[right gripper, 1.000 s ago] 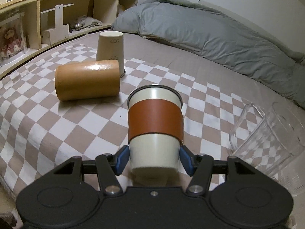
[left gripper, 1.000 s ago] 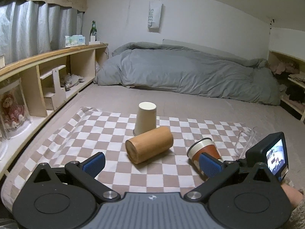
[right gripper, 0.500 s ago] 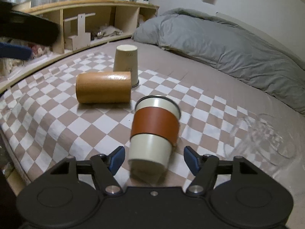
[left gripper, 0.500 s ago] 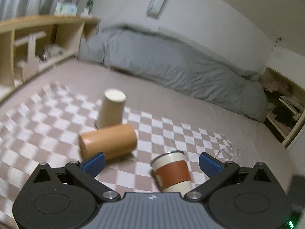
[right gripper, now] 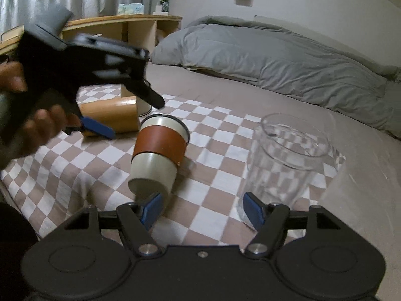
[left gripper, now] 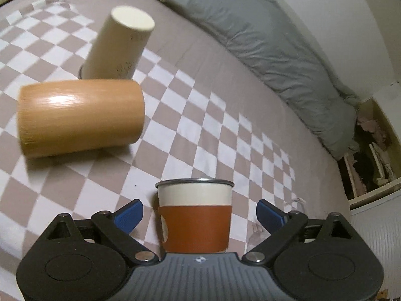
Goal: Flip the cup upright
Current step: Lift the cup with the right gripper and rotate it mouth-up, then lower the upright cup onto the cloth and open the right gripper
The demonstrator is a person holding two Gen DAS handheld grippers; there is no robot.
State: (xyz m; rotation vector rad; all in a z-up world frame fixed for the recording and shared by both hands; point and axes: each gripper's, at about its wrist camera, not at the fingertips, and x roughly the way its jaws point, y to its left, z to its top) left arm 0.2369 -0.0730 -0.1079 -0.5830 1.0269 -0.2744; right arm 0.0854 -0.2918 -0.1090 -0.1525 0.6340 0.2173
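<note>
A cream cup with a brown sleeve lies on its side on the checkered cloth, rim pointing away. In the left wrist view the same cup sits between my open blue fingers. My left gripper is open around it, not touching. My right gripper is open and empty, just right of the cup's base; its left fingertip is near the base.
A wooden cup lies on its side on the cloth. A cream paper cup stands upside down behind it. A clear glass stands upright at the right. A grey duvet lies behind, shelves at the left.
My right gripper let go of the sleeved cup and backed off to the right; the cup lies on the cloth. My left gripper swung in low around the cup.
</note>
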